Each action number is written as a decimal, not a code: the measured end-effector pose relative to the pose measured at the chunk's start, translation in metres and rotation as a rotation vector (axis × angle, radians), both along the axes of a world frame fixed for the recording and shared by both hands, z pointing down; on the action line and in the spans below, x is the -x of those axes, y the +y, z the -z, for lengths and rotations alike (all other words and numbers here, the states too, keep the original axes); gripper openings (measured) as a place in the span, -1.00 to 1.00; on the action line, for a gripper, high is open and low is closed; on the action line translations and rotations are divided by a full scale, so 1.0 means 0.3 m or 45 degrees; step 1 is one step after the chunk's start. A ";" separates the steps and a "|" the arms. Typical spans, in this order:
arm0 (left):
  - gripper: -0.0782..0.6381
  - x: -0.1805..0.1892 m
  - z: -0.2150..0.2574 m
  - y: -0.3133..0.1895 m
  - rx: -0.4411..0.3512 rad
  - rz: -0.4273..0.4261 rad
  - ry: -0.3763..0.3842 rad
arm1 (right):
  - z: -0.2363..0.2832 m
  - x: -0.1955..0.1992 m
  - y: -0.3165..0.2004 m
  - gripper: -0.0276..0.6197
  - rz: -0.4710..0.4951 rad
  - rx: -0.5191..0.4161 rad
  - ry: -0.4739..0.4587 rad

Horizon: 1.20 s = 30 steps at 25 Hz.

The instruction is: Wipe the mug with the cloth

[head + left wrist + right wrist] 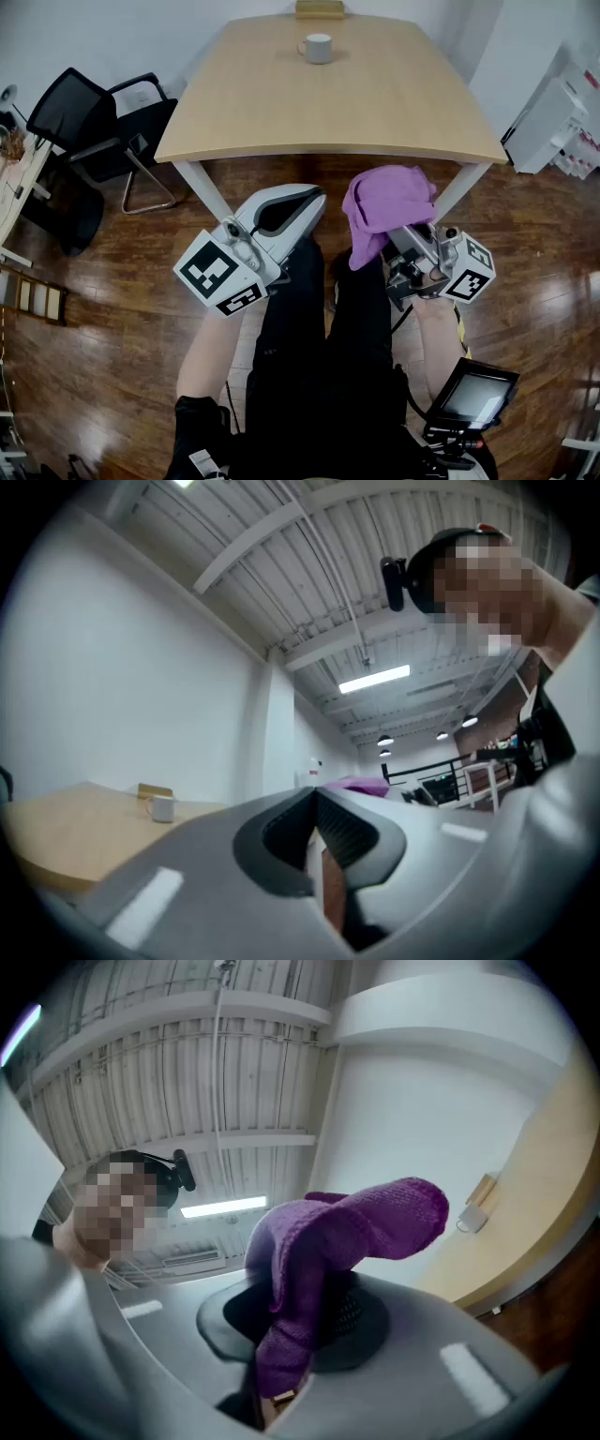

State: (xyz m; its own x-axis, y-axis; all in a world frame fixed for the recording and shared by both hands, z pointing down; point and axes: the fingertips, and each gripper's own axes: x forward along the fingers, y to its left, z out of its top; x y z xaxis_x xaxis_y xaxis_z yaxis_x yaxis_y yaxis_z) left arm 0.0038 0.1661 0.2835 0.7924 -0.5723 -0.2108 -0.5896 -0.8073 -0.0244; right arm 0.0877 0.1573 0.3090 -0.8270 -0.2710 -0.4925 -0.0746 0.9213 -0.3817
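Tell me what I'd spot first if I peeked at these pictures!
The bright purple cloth pops out first, pinched in the right gripper, just short of the table's near edge. Next comes the white mug, standing alone at the far end of the wooden table. The left gripper is shut and holds nothing.

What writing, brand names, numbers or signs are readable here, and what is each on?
No readable text in any view.
Left marker cube, right marker cube: black-and-white square patterns, no letters.
White ceramic mug: plain.
Purple knitted cloth: no print shows.
White shelving at right: red marks, too blurred.
Small black screen: nothing legible.
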 end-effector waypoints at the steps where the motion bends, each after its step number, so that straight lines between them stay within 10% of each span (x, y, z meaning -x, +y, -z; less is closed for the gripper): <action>1: -0.72 -0.005 -0.001 0.005 -0.020 0.006 -0.004 | -0.002 0.003 -0.002 -0.67 0.012 -0.016 0.004; 30: -0.72 0.178 0.051 -0.962 -0.029 -0.111 -0.307 | 0.132 0.271 -0.941 -0.67 0.001 -0.080 0.076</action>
State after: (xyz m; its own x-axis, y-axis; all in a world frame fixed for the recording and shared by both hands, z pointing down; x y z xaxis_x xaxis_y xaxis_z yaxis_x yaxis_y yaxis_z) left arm -0.0497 -0.1225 0.2683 0.8676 -0.4968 -0.0218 -0.4925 -0.8526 -0.1747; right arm 0.0064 -0.1249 0.2694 -0.8557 -0.2409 -0.4580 -0.0952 0.9432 -0.3183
